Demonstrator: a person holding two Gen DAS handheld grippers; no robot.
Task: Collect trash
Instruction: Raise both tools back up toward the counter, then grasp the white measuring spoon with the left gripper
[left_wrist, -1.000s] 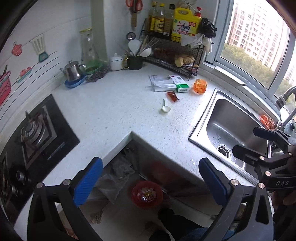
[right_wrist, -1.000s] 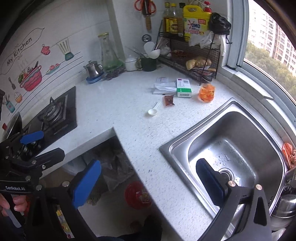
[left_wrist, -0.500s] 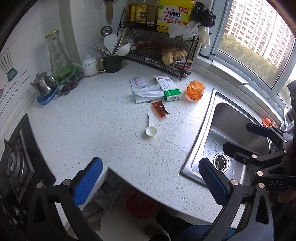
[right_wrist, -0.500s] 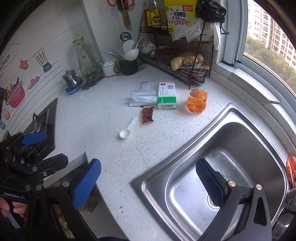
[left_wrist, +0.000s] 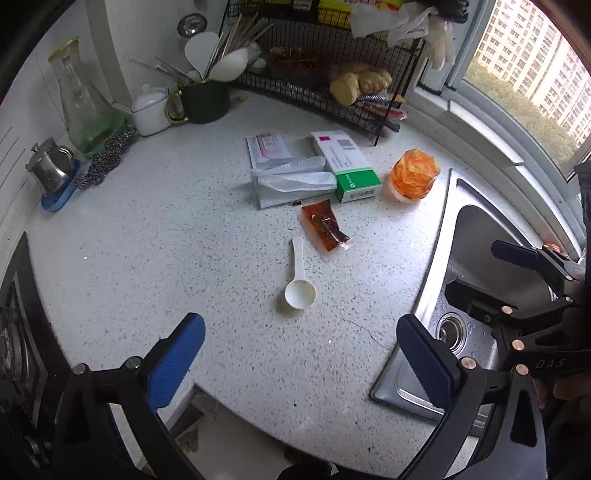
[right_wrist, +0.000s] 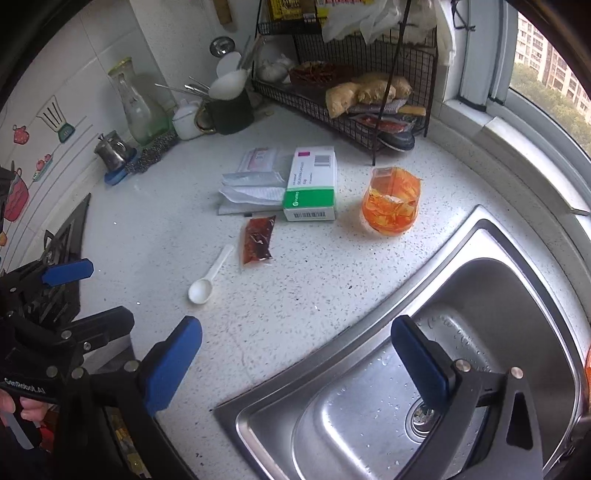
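Observation:
Trash lies on the white speckled counter (left_wrist: 147, 236): a white plastic spoon (left_wrist: 300, 284) (right_wrist: 210, 275), a red sauce packet (left_wrist: 323, 228) (right_wrist: 258, 240), a green-and-white box (left_wrist: 347, 170) (right_wrist: 312, 188), crumpled white wrappers (left_wrist: 288, 177) (right_wrist: 251, 184) and an orange plastic cup (left_wrist: 413, 174) (right_wrist: 391, 201). My left gripper (left_wrist: 301, 354) is open and empty, just short of the spoon. My right gripper (right_wrist: 295, 356) is open and empty over the sink's near rim; it also shows in the left wrist view (left_wrist: 480, 273).
A steel sink (right_wrist: 498, 295) lies to the right. A wire rack (right_wrist: 354, 96) with ginger, a dark utensil mug (left_wrist: 205, 98), a glass carafe (left_wrist: 83, 107) and a small kettle (left_wrist: 50, 170) line the back. A gas hob (right_wrist: 62, 243) is at the left.
Both grippers have moved forward over the counter toward the trash, which looks larger and nearer. The floor and red bin below have dropped out of view. Both stay open.

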